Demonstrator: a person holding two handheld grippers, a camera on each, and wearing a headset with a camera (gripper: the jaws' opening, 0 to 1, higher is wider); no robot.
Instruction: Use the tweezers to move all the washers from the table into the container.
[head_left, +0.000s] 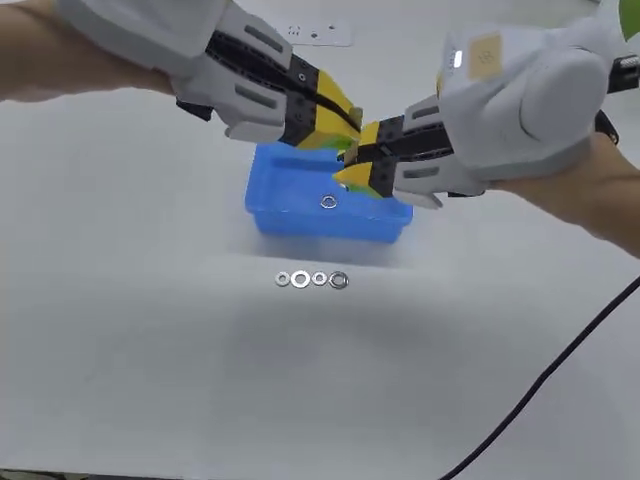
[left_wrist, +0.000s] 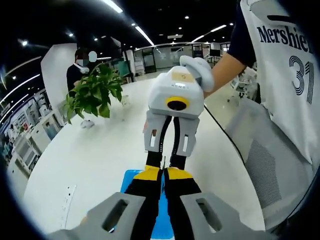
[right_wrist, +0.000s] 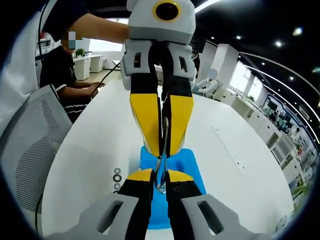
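Tweezers (right_wrist: 160, 172) are pinched by left gripper (head_left: 350, 125) and right gripper (head_left: 348, 172) over container (head_left: 290, 218).

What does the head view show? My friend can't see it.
Two hand-held tools, the left gripper and the right gripper, meet tip to tip over a blue container with one washer in it. Four more washers lie in a row on the white table in front of it.

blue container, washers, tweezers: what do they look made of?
Blue container: likely moulded plastic; uniform opaque blue, dull sheen, rounded rim.
Washers: apparently metal; silvery rings with bright glints.
Tweezers: probably steel; thin shiny grey strip, too small to be sure.
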